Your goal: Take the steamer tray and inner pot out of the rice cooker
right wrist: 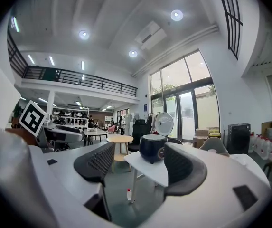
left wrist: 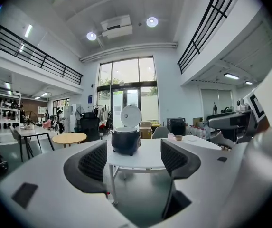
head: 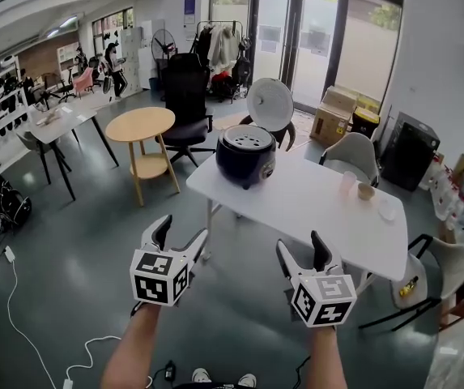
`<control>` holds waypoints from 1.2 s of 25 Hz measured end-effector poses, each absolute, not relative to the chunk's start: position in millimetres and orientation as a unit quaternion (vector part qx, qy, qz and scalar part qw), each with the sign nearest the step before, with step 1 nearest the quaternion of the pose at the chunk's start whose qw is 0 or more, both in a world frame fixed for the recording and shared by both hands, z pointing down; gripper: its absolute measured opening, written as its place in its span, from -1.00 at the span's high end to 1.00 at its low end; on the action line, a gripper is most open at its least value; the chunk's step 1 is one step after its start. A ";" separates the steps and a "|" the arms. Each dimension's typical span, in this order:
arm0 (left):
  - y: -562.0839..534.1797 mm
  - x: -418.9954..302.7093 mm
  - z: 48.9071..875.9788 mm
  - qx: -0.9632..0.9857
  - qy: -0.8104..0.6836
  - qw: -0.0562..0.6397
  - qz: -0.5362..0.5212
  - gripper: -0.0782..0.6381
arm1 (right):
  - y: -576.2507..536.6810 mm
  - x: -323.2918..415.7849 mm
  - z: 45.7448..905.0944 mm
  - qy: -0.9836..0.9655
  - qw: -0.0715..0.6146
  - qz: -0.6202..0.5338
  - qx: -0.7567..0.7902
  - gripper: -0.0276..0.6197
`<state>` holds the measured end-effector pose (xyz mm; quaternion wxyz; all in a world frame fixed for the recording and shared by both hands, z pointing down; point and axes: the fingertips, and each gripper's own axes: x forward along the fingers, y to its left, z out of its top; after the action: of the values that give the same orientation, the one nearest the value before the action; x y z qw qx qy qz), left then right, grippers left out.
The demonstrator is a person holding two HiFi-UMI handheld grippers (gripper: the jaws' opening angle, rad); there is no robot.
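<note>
Left gripper (head: 181, 232): jaws wide apart, nothing between the pads, only floor and the table edge far beyond them. I hold it out in front of me over the grey floor, well short of the table.

Right gripper (head: 300, 245): jaws also spread wide, empty. It is level with the left one and a little apart from it, and likewise short of the table.

Ahead of both: white table (head: 312, 209). The rice cooker (head: 246, 154), dark-bodied, stands at the table's far left corner with its white lid (head: 270, 104) swung up and back. A pale surface shows at the cooker's mouth. From here I cannot tell steamer tray from inner pot, and nothing of either lies out on the table top.

Toward the table's right end: a clear cup (head: 347, 183), a small bowl (head: 366, 190) just beside it, and a white plate (head: 387, 211) nearer the edge.

Around the table: a grey chair (head: 353, 154) behind the right end, a round wooden table (head: 140, 125) to the left, and a black office chair (head: 185, 96) behind the round table.
</note>
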<state>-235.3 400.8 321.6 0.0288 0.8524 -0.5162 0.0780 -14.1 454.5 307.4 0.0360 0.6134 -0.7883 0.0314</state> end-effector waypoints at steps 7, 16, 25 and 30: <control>402.7 -230.7 328.3 0.854 -0.512 0.046 0.075 -0.40 | 453.9 -8.4 310.3 -0.787 0.032 0.037 0.615 -0.38; 407.2 -221.5 329.9 0.843 -0.530 0.044 0.080 -0.50 | 454.0 -0.5 320.2 -0.799 0.043 0.048 0.598 -0.71; 417.4 -190.9 328.8 0.833 -0.546 0.039 0.082 -0.50 | 458.7 25.8 321.8 -0.817 0.046 0.042 0.574 -0.71; 423.9 -167.0 324.9 0.830 -0.551 0.026 0.088 -0.50 | 463.4 48.6 320.5 -0.824 0.038 0.037 0.564 -0.71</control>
<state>-167.0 423.9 324.9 0.0264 0.8296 -0.5507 0.0881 48.6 463.4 320.5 0.0379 0.5644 -0.8238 0.0373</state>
